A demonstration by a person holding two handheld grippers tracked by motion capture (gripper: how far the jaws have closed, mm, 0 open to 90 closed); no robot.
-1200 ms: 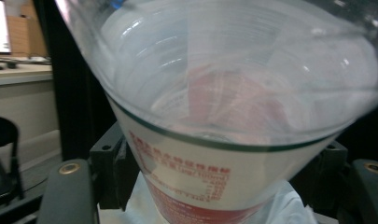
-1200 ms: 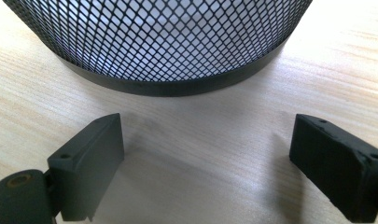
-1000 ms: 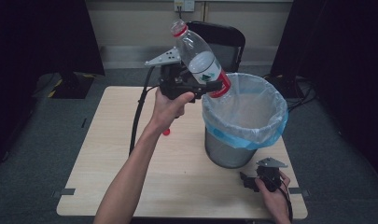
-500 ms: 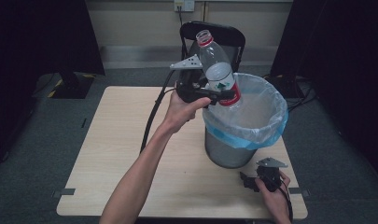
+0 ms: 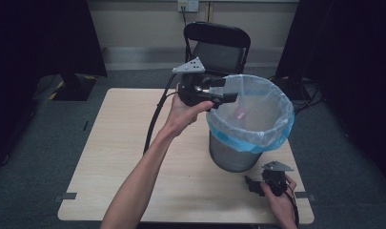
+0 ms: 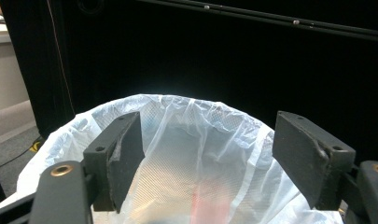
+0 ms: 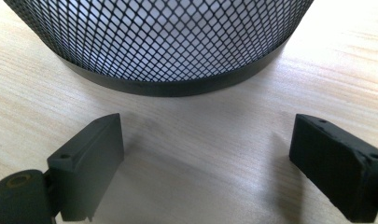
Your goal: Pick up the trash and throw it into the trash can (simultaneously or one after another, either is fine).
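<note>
Black-mesh metal bin (image 5: 233,155) with blue-white plastic liner (image 5: 269,102) holds the blurred bottle (image 5: 240,114); my left gripper (image 5: 226,90) gapes empty, just opened, over its rim, right gripper (image 5: 251,186) wide beside its base, snagging liner risks tipping it.

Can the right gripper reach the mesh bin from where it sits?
Probably yes. The right gripper rests on the table with fingers open, facing the mesh bin. Bare tabletop lies between them, nothing in the way.
</note>
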